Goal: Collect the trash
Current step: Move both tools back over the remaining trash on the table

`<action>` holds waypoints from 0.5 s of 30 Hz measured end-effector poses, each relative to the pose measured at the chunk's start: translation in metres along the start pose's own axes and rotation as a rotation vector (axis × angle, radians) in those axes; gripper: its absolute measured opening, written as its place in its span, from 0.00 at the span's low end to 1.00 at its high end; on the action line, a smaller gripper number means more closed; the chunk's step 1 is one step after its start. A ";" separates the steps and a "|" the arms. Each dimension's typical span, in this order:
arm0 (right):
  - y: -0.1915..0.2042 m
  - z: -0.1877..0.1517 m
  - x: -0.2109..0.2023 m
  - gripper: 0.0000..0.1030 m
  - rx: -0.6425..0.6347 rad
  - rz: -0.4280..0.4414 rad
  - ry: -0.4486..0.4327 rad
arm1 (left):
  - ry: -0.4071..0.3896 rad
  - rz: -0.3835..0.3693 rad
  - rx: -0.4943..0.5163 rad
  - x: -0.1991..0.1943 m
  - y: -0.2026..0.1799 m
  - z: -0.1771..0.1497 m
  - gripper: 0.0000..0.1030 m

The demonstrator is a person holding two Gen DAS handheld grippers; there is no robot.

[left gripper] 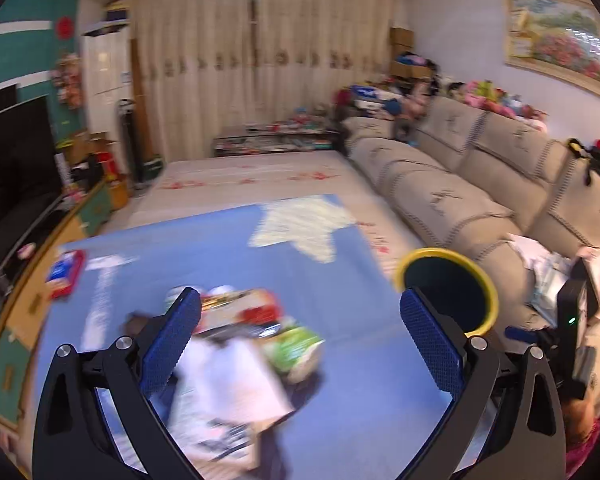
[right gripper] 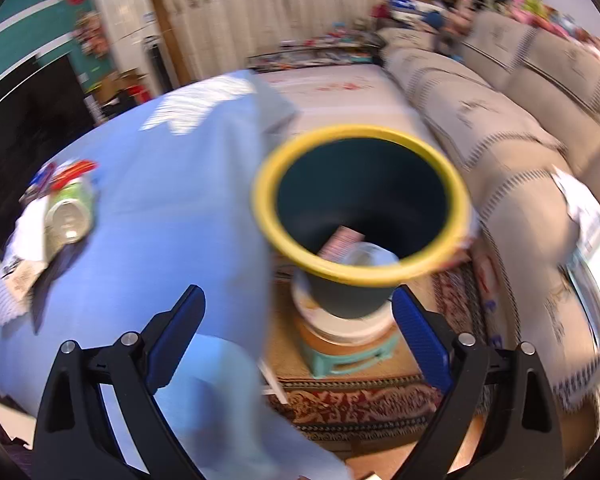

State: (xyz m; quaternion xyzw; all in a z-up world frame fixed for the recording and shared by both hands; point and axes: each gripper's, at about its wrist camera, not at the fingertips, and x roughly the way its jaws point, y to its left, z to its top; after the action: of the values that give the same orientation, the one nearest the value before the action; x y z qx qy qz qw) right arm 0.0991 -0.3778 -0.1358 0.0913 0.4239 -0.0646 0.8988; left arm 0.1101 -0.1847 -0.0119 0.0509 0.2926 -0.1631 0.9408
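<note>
My left gripper (left gripper: 304, 340) is open and hangs over a blurred heap of trash on the blue tablecloth (left gripper: 204, 248), with nothing between its fingers. The heap holds white paper (left gripper: 228, 384), a green can (left gripper: 296, 350) and a red wrapper (left gripper: 252, 310). Apart at the left lies a red-and-blue packet (left gripper: 65, 274). A dark bin with a yellow rim (left gripper: 448, 254) stands off the table's right edge. My right gripper (right gripper: 300, 340) is open and empty above the bin (right gripper: 360, 200), which holds a packet (right gripper: 340, 240) and a white item. The can (right gripper: 70, 216) and paper (right gripper: 24, 240) lie far left.
A beige sofa (left gripper: 460, 184) runs along the right, with papers on its near seat. The bin rests on a white base atop a turquoise stool (right gripper: 340, 360), on a patterned rug. A TV and cabinet line the left wall; a low cluttered table stands by the curtains.
</note>
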 end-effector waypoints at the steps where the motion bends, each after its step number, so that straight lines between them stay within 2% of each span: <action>1: 0.014 0.004 0.002 0.87 -0.032 0.024 -0.001 | -0.001 0.036 -0.011 -0.006 0.012 -0.006 0.95; 3: 0.042 0.012 0.006 0.87 -0.088 0.072 0.001 | 0.004 0.091 -0.035 -0.018 0.034 -0.019 0.95; 7: 0.098 0.026 0.012 0.87 -0.208 0.182 -0.009 | 0.013 0.129 -0.080 -0.027 0.063 -0.034 0.95; 9: 0.125 0.030 0.019 0.80 -0.274 0.204 0.006 | 0.013 0.137 -0.096 -0.029 0.074 -0.039 0.95; 11: 0.144 0.035 0.031 0.67 -0.319 0.216 0.025 | 0.011 0.138 -0.105 -0.031 0.083 -0.043 0.95; 15: 0.172 0.041 0.051 0.66 -0.381 0.211 0.041 | 0.008 0.130 -0.110 -0.031 0.090 -0.048 0.95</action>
State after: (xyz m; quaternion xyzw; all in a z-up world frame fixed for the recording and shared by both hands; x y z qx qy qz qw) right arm 0.1958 -0.2210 -0.1311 -0.0351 0.4345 0.1132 0.8928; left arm 0.0906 -0.0822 -0.0333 0.0187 0.3009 -0.0853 0.9496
